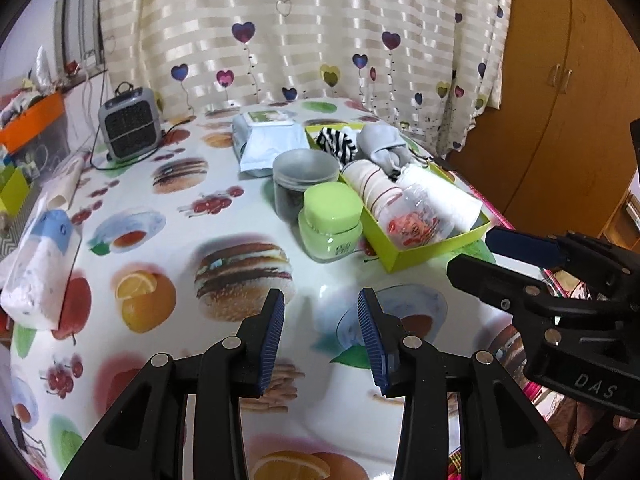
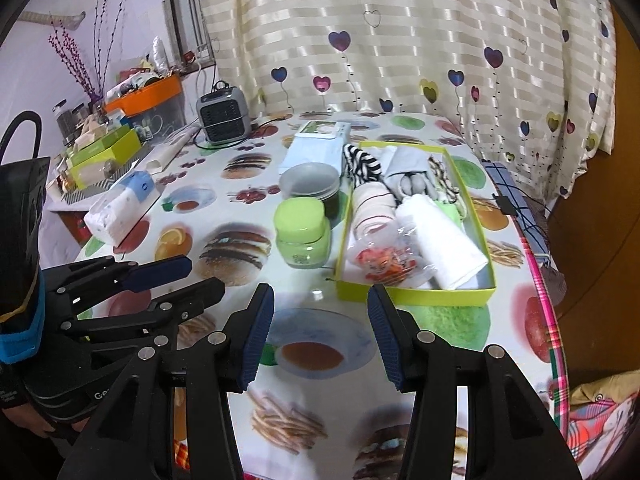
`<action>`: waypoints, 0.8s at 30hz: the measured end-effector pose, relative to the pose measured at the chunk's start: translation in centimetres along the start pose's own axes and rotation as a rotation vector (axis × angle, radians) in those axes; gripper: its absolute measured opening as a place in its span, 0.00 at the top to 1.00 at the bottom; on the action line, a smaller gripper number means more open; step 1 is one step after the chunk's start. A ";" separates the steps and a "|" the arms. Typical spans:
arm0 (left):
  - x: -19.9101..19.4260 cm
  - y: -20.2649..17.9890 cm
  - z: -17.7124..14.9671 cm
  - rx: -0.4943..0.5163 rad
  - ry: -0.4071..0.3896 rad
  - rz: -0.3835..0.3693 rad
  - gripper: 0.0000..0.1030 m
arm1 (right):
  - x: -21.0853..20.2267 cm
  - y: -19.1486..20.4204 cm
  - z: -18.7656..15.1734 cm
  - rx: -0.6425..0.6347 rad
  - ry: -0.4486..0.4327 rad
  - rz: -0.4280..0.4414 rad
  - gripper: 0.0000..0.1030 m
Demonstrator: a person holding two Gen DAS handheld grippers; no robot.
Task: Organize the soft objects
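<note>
Left wrist view: the left gripper [image 1: 322, 344] hangs empty with jaws apart over the bench's [image 1: 160, 264] near edge; rolled socks [image 1: 378, 188] and cloths fill the green box [image 1: 420, 250] toward the right edge.

Right wrist view: the right gripper [image 2: 320, 336] is likewise apart and empty before the box [image 2: 416, 294], so sorting looks nearly finished.

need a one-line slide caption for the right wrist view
Right claw open and empty above the tablecloth, facing a green box packed with rolled cloths, a green-lidded jar beside it.
</note>
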State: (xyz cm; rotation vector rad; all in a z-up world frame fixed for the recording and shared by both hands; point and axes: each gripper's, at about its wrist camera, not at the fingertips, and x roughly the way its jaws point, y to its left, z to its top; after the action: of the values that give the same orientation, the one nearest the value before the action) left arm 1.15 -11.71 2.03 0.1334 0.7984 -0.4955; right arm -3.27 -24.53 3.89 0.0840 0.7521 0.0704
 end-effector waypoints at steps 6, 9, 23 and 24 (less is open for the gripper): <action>0.7 0.6 -0.4 -0.018 0.018 0.028 0.64 | 1.0 0.5 -0.5 -0.007 0.018 0.015 0.52; 1.0 0.9 -0.6 -0.023 0.020 0.037 0.64 | 1.5 0.5 -0.7 -0.005 0.026 0.021 0.52; 3.3 1.8 -1.0 -0.053 0.067 0.060 0.64 | 3.4 0.5 -1.1 -0.014 0.051 0.022 0.52; 3.5 1.9 -1.0 -0.055 0.070 0.062 0.64 | 3.7 0.6 -1.1 -0.014 0.055 0.023 0.52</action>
State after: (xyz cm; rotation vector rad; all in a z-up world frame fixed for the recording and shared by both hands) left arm 3.42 -11.07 -1.27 0.1254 0.8730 -0.4115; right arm -1.36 -23.55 0.68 0.0775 0.8053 0.1004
